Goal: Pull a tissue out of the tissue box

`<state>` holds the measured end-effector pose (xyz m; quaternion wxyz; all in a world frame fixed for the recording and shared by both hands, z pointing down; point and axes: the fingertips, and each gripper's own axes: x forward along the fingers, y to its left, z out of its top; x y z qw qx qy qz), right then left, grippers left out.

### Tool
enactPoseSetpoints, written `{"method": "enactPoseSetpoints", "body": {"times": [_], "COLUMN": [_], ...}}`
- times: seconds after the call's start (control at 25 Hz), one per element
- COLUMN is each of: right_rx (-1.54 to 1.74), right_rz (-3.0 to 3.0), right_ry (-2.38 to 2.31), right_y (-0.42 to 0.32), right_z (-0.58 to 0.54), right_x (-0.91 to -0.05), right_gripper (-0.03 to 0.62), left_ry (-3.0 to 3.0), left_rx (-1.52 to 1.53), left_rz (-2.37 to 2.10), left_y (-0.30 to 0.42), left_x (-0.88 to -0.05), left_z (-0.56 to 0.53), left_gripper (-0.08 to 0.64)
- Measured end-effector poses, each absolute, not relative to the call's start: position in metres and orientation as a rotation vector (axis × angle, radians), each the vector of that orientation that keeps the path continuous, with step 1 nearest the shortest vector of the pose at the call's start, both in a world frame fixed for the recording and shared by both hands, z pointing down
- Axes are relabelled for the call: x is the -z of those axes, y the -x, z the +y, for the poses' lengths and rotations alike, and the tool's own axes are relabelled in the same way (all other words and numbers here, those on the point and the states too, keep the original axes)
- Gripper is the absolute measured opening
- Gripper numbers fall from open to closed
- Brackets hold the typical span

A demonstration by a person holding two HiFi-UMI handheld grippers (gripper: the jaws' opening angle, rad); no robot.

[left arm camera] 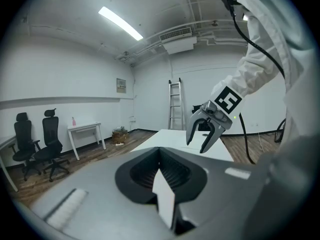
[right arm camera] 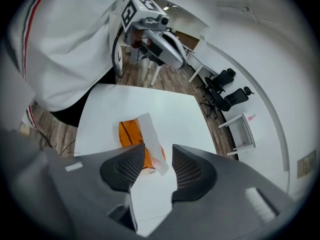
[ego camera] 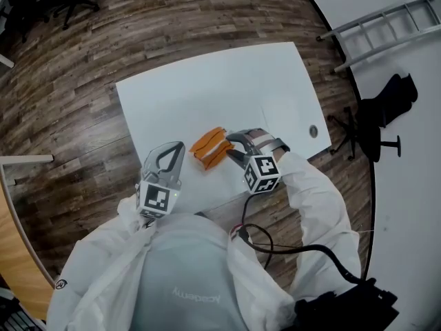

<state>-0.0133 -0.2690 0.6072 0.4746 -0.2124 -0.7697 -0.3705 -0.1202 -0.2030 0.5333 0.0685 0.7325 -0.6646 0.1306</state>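
Right gripper is open, jaws spread either side of the tissue that stands up out of the orange tissue box just ahead of its tips. Nothing is clamped yet; it looks lined up so the sheet sits in the gap before closing. Can't tell if either pad touches the sheet. The box lies flat on the white table, just in front of and below the right gripper, a bit toward its left jaw. Left gripper is shut and empty, held up off the table to the side, aimed across at the right one. The box isn't in its own view, so it isn't pinning anything. My read: that matters, because the box looks soft and light, so a straight pull may lift it along with the sheet. Either the left gripper comes down on the box, or the pull needs to be short and sharp. Step in hand is the grab, and the pull hasn't begun.
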Motion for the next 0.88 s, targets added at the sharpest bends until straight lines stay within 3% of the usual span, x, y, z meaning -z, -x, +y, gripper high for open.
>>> {"method": "enactPoseSetpoints", "body": {"times": [0.28,0.88], "right_rx": [1.087,1.06], "right_rz": [-1.721,-1.685], "right_ry": [0.656,0.731], "right_y": [0.014,0.022], "right_z": [-0.272,-0.269], "right_x": [-0.62,-0.636], "right_gripper": [0.172,0.164], "left_ry": [-2.183,-2.16], "left_rx": [-0.386,-0.393], "left_rz": [-2.009,-2.023], "left_y": [0.124,0.129], "left_x": [-0.535,-0.536], "left_z": [-0.203,-0.2], "left_gripper": [0.0,0.0]}}
